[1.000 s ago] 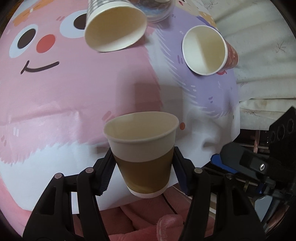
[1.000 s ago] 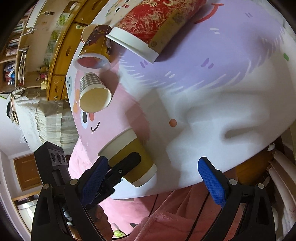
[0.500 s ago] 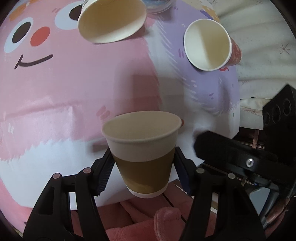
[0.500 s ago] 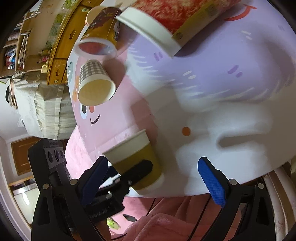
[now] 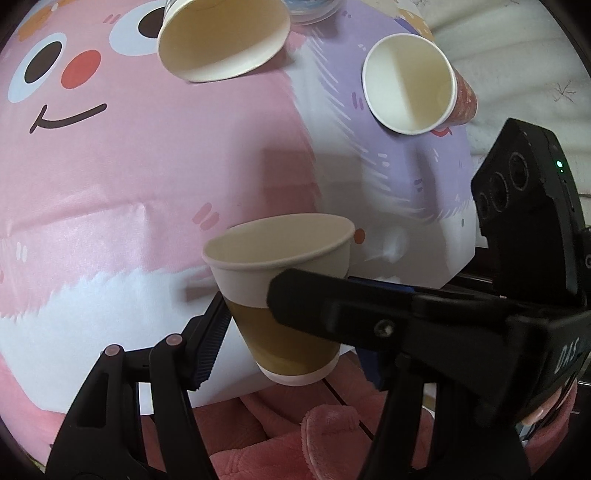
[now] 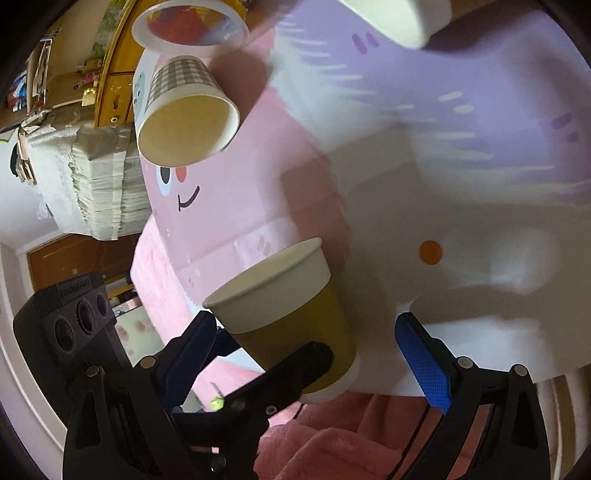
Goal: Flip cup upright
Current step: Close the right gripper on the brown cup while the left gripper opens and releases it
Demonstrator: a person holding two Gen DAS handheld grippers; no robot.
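Observation:
A brown and white paper cup [image 5: 284,295] is held mouth up, slightly tilted, above the near edge of the cartoon tablecloth [image 5: 129,166]. My left gripper [image 5: 284,332] is shut on the cup, its pads on the cup's sides. My right gripper [image 6: 306,350] is open; the cup [image 6: 291,314] sits between its blue pads [image 6: 424,362] without touching the right pad. One right finger [image 5: 369,314] crosses in front of the cup in the left wrist view.
A checked cup [image 5: 221,37] and a red patterned cup [image 5: 410,85] lie on their sides further back on the cloth. Another cup [image 6: 192,33] lies behind the checked cup [image 6: 184,110]. Pink fleece [image 5: 314,443] lies below the table edge.
The right gripper has moved in around the held cup, its finger now crossing the left wrist view. The left gripper still holds the cup, now tilted slightly.

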